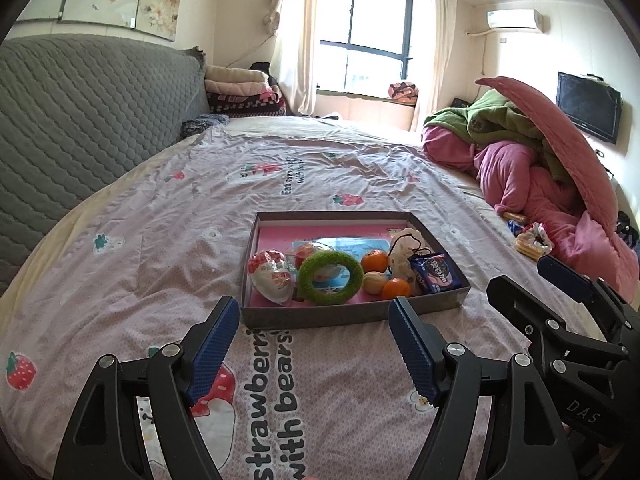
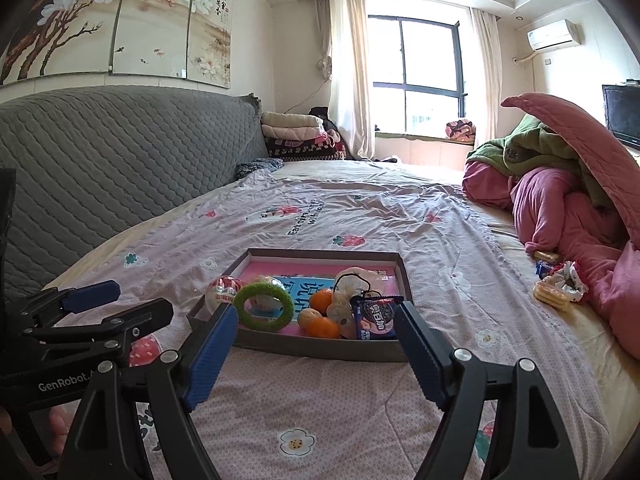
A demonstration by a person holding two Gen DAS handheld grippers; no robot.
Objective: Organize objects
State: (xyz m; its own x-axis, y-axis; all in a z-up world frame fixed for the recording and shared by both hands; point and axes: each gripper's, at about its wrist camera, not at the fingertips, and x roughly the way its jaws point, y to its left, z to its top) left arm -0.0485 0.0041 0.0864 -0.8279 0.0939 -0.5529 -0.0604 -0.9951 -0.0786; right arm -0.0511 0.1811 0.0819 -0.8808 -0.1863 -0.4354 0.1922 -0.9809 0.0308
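A shallow grey box (image 1: 352, 315) (image 2: 320, 346) with a pink floor lies on the bed. In it are a green ring (image 1: 329, 278) (image 2: 264, 305), two oranges (image 1: 375, 261) (image 2: 324, 327), a pale round fruit (image 1: 374, 281), a blue Oreo packet (image 1: 436, 274) (image 2: 374, 318), a red-white packet (image 1: 270, 274) and a cream pouch (image 1: 406, 246). My left gripper (image 1: 314, 312) is open and empty just before the box's near wall. My right gripper (image 2: 312, 316) is open and empty, also short of the box. Each gripper shows in the other's view, the right (image 1: 536, 280) and the left (image 2: 132, 296).
Loose snacks, a biscuit pack (image 1: 528, 245) (image 2: 554, 294) and a small blue packet (image 2: 543, 267), lie at the right by a heap of pink and green bedding (image 1: 540, 168) (image 2: 568, 200). A grey quilted headboard (image 1: 80, 120) runs along the left.
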